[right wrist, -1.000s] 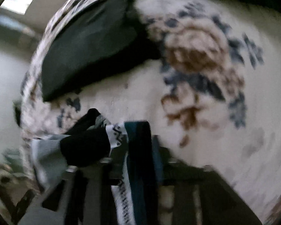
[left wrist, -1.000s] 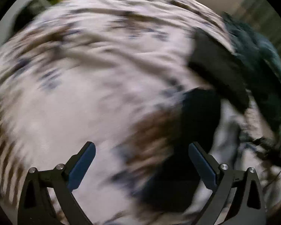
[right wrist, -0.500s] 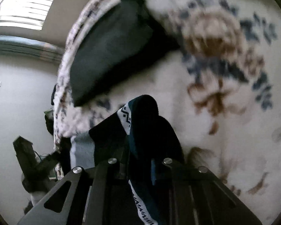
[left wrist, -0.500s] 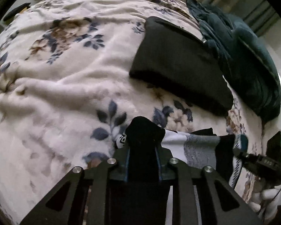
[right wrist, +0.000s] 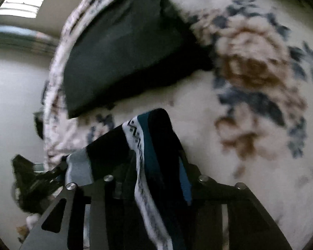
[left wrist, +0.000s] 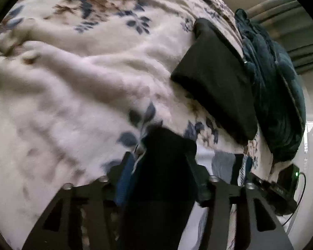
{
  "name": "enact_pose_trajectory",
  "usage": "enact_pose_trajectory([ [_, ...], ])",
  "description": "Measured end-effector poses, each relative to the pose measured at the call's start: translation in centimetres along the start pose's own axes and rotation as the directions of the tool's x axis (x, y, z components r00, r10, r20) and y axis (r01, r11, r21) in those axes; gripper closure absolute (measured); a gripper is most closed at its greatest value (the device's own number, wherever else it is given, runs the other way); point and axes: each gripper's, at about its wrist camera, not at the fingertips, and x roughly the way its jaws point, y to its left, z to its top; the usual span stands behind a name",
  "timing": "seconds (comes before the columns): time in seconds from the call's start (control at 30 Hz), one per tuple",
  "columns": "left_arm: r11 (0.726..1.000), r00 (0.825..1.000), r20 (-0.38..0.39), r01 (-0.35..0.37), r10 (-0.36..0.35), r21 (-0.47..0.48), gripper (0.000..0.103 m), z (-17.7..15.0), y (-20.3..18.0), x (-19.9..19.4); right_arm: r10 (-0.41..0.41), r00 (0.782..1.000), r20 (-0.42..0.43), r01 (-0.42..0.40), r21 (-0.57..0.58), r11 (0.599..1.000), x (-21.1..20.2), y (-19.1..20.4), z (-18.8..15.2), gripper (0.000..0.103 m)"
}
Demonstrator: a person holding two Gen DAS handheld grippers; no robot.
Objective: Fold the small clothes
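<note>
A small garment in black, grey, teal and white patterned bands is held stretched between my two grippers above a floral blanket. My left gripper is shut on its black end. My right gripper is shut on the end with the white patterned trim and teal band. The garment's grey panel runs off to the left toward the other gripper, which shows at the lower left of the right wrist view. The right gripper also shows in the left wrist view.
The white fleece blanket with blue and brown flowers covers the bed. A folded black garment lies on it, also seen in the right wrist view. A dark teal blanket is heaped at the bed's far edge.
My left gripper went from open over the blanket to shut on the garment's black end. Both grippers have shifted slightly over the bed with the garment held between them.
</note>
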Motion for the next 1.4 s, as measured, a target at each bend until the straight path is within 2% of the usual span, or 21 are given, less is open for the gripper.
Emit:
enact_pose_trajectory([
  [0.13, 0.999, 0.999, 0.012, -0.036, 0.035, 0.038, 0.042, -3.4, 0.3, -2.1, 0.02, 0.998, -0.056, -0.015, 0.083, 0.996, -2.3, -2.9, -5.2, 0.055],
  [0.27, 0.994, 0.996, -0.013, -0.083, 0.084, 0.071, 0.042, -6.9, 0.6, -2.1, 0.07, 0.981, -0.18, -0.033, 0.204, 0.979, 0.0, -5.4, -10.9, 0.055],
  [0.3, 0.992, 0.995, -0.022, -0.094, 0.096, 0.078, 0.042, -7.8, 0.8, -1.8, 0.107, 0.976, -0.188, -0.06, 0.244, 0.968, 0.5, -5.9, -12.2, 0.062],
  [0.33, 0.992, 0.994, -0.028, -0.103, 0.105, 0.077, 0.042, -8.4, 1.0, -1.5, 0.136, 0.975, -0.174, -0.087, 0.265, 0.96, 0.7, -6.0, -13.3, 0.099],
  [0.53, 0.994, 0.995, -0.028, -0.096, 0.097, 0.059, 0.042, -8.8, 1.2, -1.9, 0.011, 0.996, -0.085, 0.01, 0.241, 0.97, -1.5, -5.7, -16.0, 0.097],
  [0.57, 0.991, 0.993, -0.018, -0.114, 0.116, 0.073, 0.042, -8.9, 0.9, -2.3, 0.012, 0.995, -0.098, 0.015, 0.268, 0.963, -1.3, -5.9, -16.4, 0.088],
  [0.63, 0.986, 0.99, 0.012, -0.141, 0.141, 0.089, 0.042, -9.1, 0.3, -3.4, 0.003, 0.993, -0.122, 0.035, 0.31, 0.95, -2.2, -6.4, -16.8, 0.057],
  [0.7, 0.981, 0.986, 0.048, -0.165, 0.161, 0.098, 0.042, -9.7, -0.1, -4.8, 0.043, 0.996, -0.075, -0.012, 0.375, 0.927, -3.9, -6.7, -17.9, 0.053],
  [0.73, 0.979, 0.983, 0.059, -0.177, 0.172, 0.102, 0.042, -10.2, -0.1, -5.3, 0.075, 0.996, -0.055, -0.046, 0.418, 0.907, -4.4, -6.8, -18.9, 0.045],
  [0.8, 0.977, 0.979, 0.076, -0.194, 0.187, 0.094, 0.042, -11.1, 0.0, -6.1, 0.213, 0.977, -0.029, -0.164, 0.541, 0.825, -3.2, -7.3, -21.1, 0.035],
  [0.87, 0.979, 0.98, 0.071, -0.191, 0.186, 0.068, 0.042, -12.0, 0.4, -6.4, 0.331, 0.943, -0.017, -0.242, 0.648, 0.723, -0.5, -7.6, -22.4, 0.034],
  [0.9, 0.98, 0.981, 0.061, -0.189, 0.186, 0.053, 0.042, -12.4, 0.7, -6.2, 0.391, 0.92, 0.012, -0.281, 0.717, 0.638, 1.5, -7.9, -23.1, 0.034],
  [1.0, 0.982, 0.981, 0.036, -0.19, 0.189, 0.015, 0.042, -13.2, 1.5, -5.5, 0.425, 0.901, 0.086, -0.324, 0.784, 0.529, 5.0, -7.5, -23.5, 0.034],
  [1.03, 0.983, 0.983, 0.03, -0.182, 0.182, 0.004, 0.042, -13.3, 1.6, -5.3, 0.417, 0.9, 0.128, -0.352, 0.778, 0.521, 5.3, -7.1, -23.3, 0.047],
  [1.07, 0.985, 0.984, 0.027, -0.174, 0.174, -0.005, 0.042, -13.5, 1.8, -5.2, 0.392, 0.906, 0.16, -0.368, 0.756, 0.541, 5.2, -6.4, -23.0, 0.065],
  [1.1, 0.985, 0.985, 0.027, -0.172, 0.172, -0.01, 0.042, -13.6, 1.9, -5.2, 0.355, 0.918, 0.179, -0.369, 0.714, 0.595, 4.6, -5.5, -22.4, 0.08],
  [1.17, 0.986, 0.986, 0.032, -0.165, 0.165, -0.006, 0.042, -13.7, 1.9, -5.2, 0.288, 0.934, 0.212, -0.357, 0.593, 0.722, 2.7, -3.2, -21.2, 0.082],
  [1.2, 0.987, 0.986, 0.034, -0.163, 0.163, -0.002, 0.042, -13.7, 1.9, -5.2, 0.242, 0.943, 0.227, -0.325, 0.486, 0.811, 1.3, -1.7, -20.6, 0.083],
  [1.27, 0.988, 0.987, 0.032, -0.157, 0.157, 0.0, 0.042, -13.8, 2.0, -5.0, 0.134, 0.954, 0.266, -0.19, 0.196, 0.962, -1.1, 2.2, -20.0, 0.083],
  [1.33, 0.988, 0.987, 0.031, -0.156, 0.156, 0.004, 0.042, -13.8, 2.3, -4.7, 0.046, 0.97, 0.239, -0.062, 0.06, 0.996, -0.9, 3.2, -20.1, 0.083],
  [1.4, 0.988, 0.988, 0.018, -0.156, 0.156, 0.0, 0.042, -13.9, 2.6, -4.4, 0.001, 0.994, 0.106, -0.013, 0.112, 0.994, 1.1, 0.0, -20.7, 0.076],
])
